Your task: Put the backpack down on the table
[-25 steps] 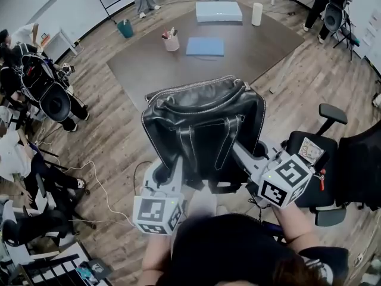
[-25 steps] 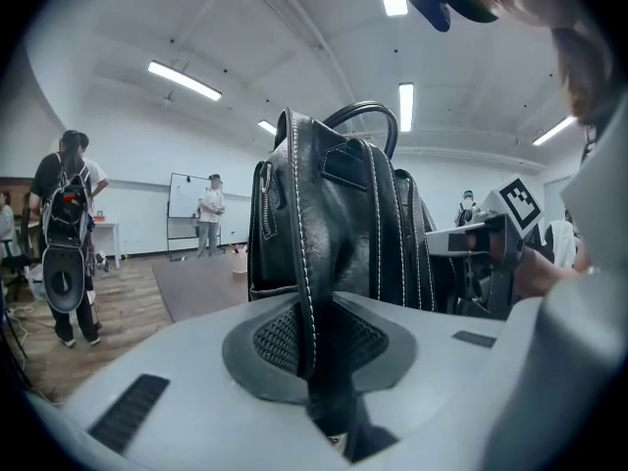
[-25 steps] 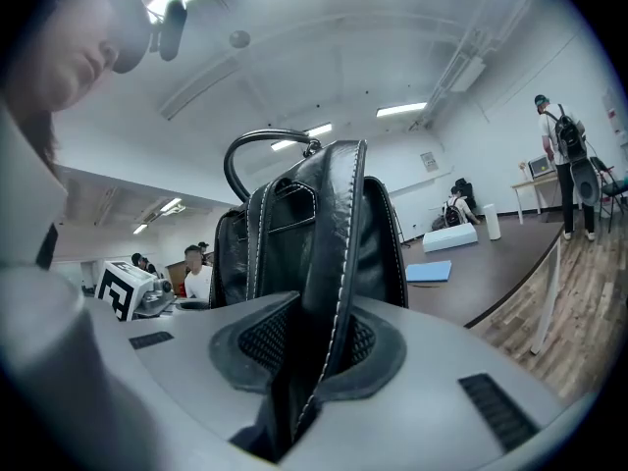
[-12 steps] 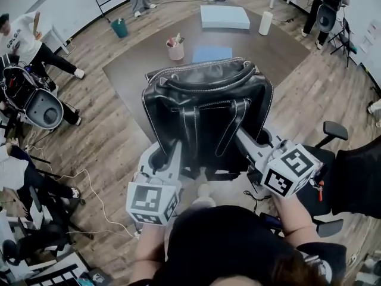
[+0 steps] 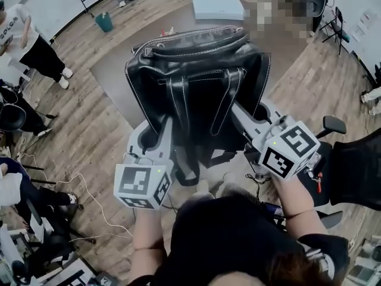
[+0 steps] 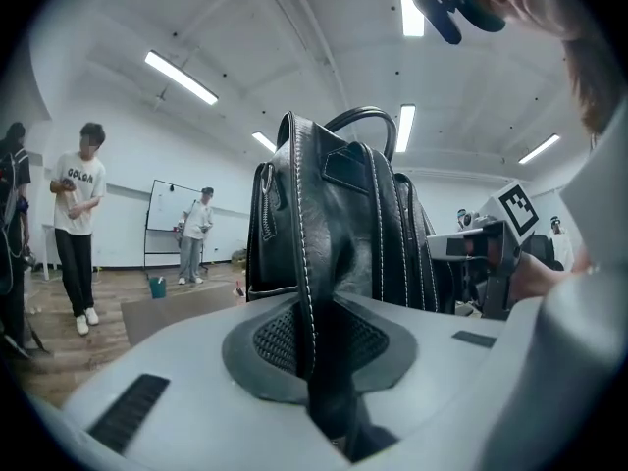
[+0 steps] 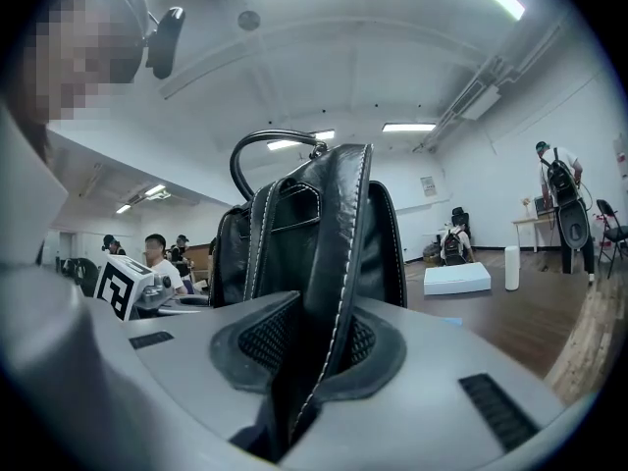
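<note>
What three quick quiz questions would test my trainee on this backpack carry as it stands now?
1. True or false: the backpack already rests on the table.
2. The left gripper is clamped on: A) a shoulder strap; B) the top handle; C) a zip pull.
3. What lies on the far part of the table, beyond the backpack?
Key: 1 false, the left gripper and the right gripper hold it up in the air. 2 A. 3 a flat white box.
</note>
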